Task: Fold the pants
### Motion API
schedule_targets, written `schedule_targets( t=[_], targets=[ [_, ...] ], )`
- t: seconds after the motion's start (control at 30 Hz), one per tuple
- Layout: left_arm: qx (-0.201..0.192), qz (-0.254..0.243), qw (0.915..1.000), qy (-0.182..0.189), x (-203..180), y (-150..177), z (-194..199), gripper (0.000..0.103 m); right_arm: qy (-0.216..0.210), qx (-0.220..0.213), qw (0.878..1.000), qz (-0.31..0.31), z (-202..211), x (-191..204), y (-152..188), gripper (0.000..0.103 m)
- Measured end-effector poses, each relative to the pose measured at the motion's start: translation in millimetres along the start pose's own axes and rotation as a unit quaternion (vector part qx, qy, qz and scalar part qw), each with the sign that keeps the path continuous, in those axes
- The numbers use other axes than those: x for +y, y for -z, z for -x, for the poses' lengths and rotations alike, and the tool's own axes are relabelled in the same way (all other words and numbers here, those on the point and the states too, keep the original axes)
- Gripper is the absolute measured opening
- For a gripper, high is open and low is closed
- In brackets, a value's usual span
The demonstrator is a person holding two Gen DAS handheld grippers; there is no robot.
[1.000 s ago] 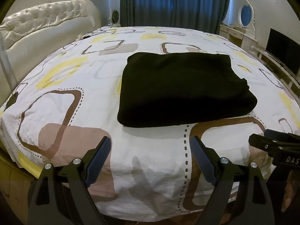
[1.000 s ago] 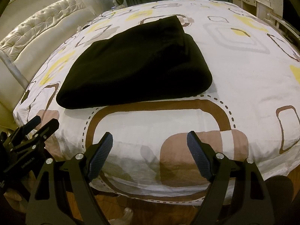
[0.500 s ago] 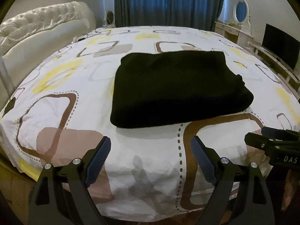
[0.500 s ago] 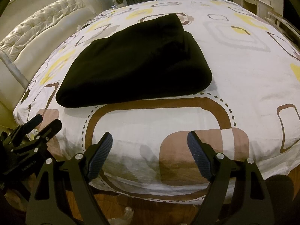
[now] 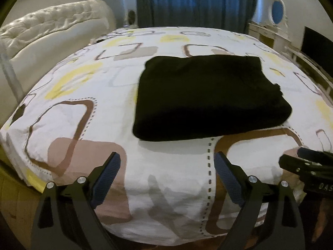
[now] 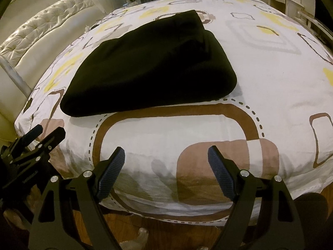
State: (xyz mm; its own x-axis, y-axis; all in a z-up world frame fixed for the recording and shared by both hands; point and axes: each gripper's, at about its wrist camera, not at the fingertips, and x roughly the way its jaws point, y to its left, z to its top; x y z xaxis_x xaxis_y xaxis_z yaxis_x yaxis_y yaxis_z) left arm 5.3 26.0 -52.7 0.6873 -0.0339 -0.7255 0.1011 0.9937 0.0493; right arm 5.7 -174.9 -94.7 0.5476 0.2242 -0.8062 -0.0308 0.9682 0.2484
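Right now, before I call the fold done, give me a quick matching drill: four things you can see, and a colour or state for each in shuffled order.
Things:
1. pants
2. bedspread
3. curtains
4. left gripper

States:
a. blue, hanging behind the bed
b. black, folded into a flat bundle
c. open, nothing between its pads
d. white with brown and yellow squares

Pairs: 1-b, 2-d, 3-a, 4-c
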Motion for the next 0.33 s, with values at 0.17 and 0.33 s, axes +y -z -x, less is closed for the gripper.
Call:
schedule_targets(
  t=[0.17,0.33],
  targets=[
    [0.0,0.009,0.9997,0.022,0.3,-2.3,3.7,0.09,-0.001,-0.004,1.0,-0.006,2.4,-4.7,-1.9,0.082],
    [0.006,0.017,0.9992,0.036,0.6,-3.9,6.2,0.09,0.001,-0.007,1.0,-0.012,4.9,-11.6,-2.8,0.082]
  ],
)
